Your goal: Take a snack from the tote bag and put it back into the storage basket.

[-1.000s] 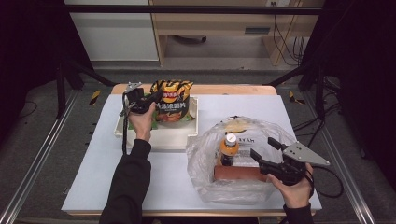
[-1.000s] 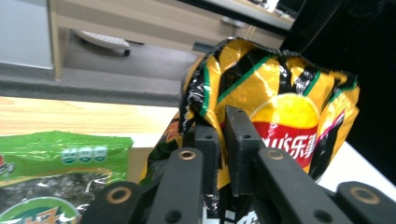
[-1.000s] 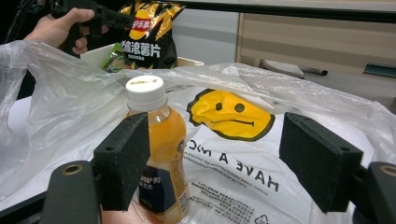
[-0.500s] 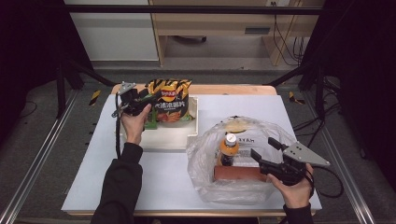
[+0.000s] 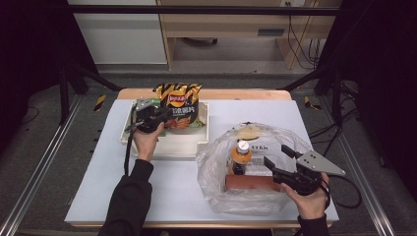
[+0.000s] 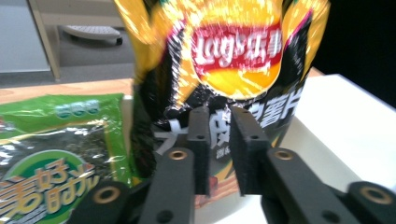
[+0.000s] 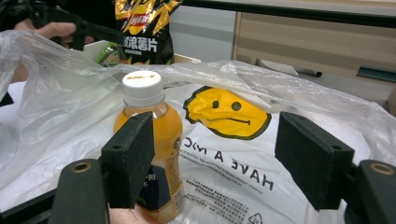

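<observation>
Now left gripper (image 6: 219,140) just closing, clenched on chip bag (image 5: 178,103) – lift slowly, straight up from tray (image 5: 167,143) – right gripper (image 7: 219,163) released, jaws wide

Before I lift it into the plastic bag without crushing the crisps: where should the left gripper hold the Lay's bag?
Grip the chip bag at its flat crimped top seam, coming from above. It stands upright in the white tray, and its puffed middle would crush.

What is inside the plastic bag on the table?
The plastic bag holds an upright orange drink bottle and a reddish-brown cylinder lying flat. Crinkled plastic hides anything else.
</observation>
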Action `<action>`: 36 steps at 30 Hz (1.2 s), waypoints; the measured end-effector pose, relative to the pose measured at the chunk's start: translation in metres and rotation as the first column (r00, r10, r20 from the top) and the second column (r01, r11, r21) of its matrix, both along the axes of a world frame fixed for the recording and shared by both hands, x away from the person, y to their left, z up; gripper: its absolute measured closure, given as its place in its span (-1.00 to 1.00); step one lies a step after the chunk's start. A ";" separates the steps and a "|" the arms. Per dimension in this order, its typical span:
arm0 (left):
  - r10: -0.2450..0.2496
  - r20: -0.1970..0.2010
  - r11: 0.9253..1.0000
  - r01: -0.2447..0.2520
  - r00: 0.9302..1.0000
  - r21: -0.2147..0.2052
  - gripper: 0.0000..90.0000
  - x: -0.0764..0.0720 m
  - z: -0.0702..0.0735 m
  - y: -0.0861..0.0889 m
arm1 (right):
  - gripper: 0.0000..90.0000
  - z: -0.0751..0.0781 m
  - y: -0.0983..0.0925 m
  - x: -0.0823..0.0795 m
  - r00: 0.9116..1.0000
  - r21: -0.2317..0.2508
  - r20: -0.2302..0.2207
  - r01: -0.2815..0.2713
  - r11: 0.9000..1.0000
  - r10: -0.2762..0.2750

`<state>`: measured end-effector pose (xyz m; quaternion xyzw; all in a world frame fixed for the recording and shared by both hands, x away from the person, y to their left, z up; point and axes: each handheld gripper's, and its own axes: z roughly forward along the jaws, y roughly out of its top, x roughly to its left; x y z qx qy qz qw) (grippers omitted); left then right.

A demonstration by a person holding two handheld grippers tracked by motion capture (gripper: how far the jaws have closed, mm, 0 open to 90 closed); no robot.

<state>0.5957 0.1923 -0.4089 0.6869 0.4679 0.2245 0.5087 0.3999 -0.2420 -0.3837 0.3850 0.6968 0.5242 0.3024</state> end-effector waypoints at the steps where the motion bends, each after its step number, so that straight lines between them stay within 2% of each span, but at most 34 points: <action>1: 0.005 -0.006 1.000 -0.005 1.000 0.006 0.79 0.003 -0.003 -0.003 | -0.35 0.000 0.000 0.000 1.000 -0.003 0.000 0.001 1.000 -0.001; 3: 0.010 -0.026 1.000 -0.009 1.000 0.020 0.82 0.009 -0.010 -0.009 | -0.34 0.000 0.000 0.000 1.000 -0.005 0.002 0.001 1.000 -0.001; 7: 0.022 -0.008 0.999 -0.022 1.000 0.031 0.75 0.012 -0.011 -0.021 | -0.33 0.000 -0.001 0.000 1.000 -0.008 0.007 0.003 1.000 -0.003; 10: 0.017 0.002 0.999 -0.017 1.000 0.043 0.63 0.008 -0.008 -0.020 | -0.33 0.001 -0.002 -0.001 1.000 0.004 0.006 0.005 1.000 -0.005; 12: 0.013 0.005 0.999 -0.013 1.000 0.037 0.54 0.002 -0.004 -0.015 | -0.33 0.001 -0.002 -0.002 1.000 0.002 0.010 0.003 1.000 -0.003; 16: -0.012 0.025 1.000 0.012 1.000 0.029 0.37 -0.019 0.004 -0.001 | -0.29 0.003 -0.002 -0.003 1.000 0.013 0.001 -0.017 1.000 0.017; 24: -0.068 0.067 0.997 0.065 0.995 0.039 0.14 -0.077 0.020 0.017 | -0.06 -0.001 0.004 -0.006 0.996 0.006 -0.041 -0.074 0.997 0.074; 29: -0.101 0.081 0.994 0.097 0.992 0.043 0.05 -0.109 0.017 0.019 | -0.04 -0.006 0.005 -0.007 0.994 -0.014 -0.066 -0.083 0.996 0.082; 34: -0.159 0.066 0.986 0.155 0.985 0.059 0.02 -0.128 0.010 0.013 | -0.07 -0.012 0.002 -0.009 0.993 -0.026 -0.085 -0.079 0.997 0.077; 36: -0.171 0.075 0.983 0.165 0.982 0.076 0.02 -0.136 0.010 0.010 | -0.10 -0.015 0.000 -0.010 0.993 -0.027 -0.098 -0.074 0.997 0.072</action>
